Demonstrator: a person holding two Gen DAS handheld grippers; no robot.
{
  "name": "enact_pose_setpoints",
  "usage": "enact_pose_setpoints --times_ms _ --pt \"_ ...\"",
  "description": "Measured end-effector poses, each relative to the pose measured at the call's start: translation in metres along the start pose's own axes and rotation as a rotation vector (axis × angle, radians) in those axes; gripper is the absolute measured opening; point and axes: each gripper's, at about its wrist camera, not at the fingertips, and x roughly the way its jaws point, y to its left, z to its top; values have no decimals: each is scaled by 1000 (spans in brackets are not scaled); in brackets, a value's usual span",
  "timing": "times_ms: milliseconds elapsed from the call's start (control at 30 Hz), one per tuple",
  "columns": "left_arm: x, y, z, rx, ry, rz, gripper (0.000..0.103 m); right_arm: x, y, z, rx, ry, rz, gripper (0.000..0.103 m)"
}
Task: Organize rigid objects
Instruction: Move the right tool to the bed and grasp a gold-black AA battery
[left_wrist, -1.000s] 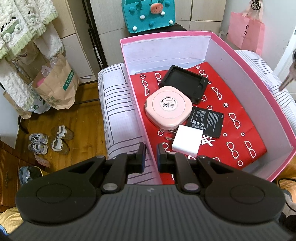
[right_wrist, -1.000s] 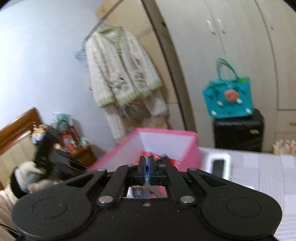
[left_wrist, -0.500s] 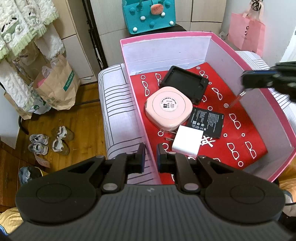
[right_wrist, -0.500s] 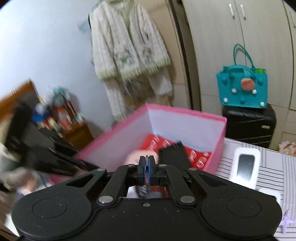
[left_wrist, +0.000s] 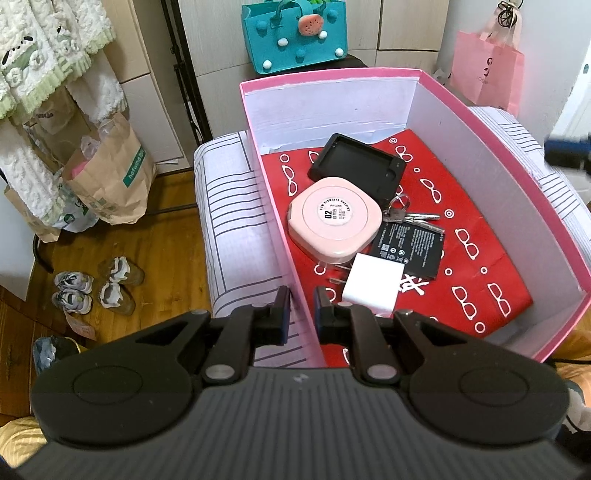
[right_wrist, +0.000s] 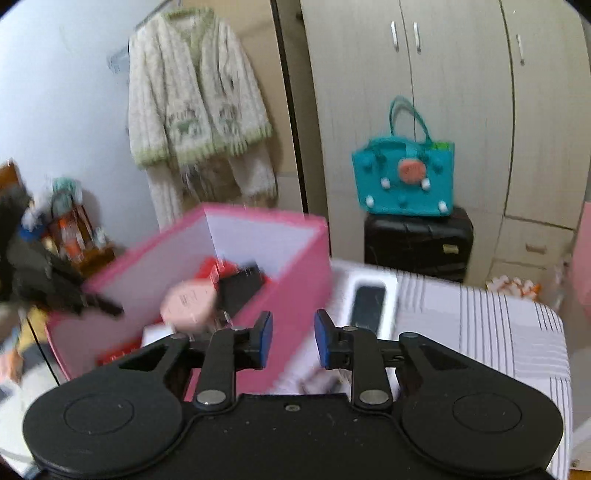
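Observation:
A pink box (left_wrist: 524, 173) lined with red patterned paper stands on a striped surface. Inside lie a pink round case (left_wrist: 334, 216), a black tray (left_wrist: 356, 166), a bunch of keys (left_wrist: 408, 214), a black battery (left_wrist: 410, 247) and a white charger (left_wrist: 373, 284). My left gripper (left_wrist: 298, 314) straddles the box's near left wall (left_wrist: 291, 266), pinching it. My right gripper (right_wrist: 293, 338) is open and empty, beside the box (right_wrist: 295, 266) on its right; its blurred blue tip (left_wrist: 567, 153) shows at the left wrist view's right edge.
A white case holding a dark phone-like item (right_wrist: 369, 299) lies on the striped surface (right_wrist: 498, 332) right of the box. A teal bag (right_wrist: 404, 184) sits on a black suitcase behind. Paper bags (left_wrist: 110, 177) and shoes (left_wrist: 96, 288) are on the floor to the left.
My right gripper opened and let the keys go; they now lie in the box beside the pink case. It has pulled back to the right, out of the box. My left gripper has not moved.

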Motion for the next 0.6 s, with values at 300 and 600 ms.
enact_pose_setpoints --times_ms 300,600 --pt "2 -1 6 9 28 3 12 27 7 -60 -193 85 -51 49" --pt "2 -2 7 40 39 6 12 58 -4 -63 -133 179 -15 34"
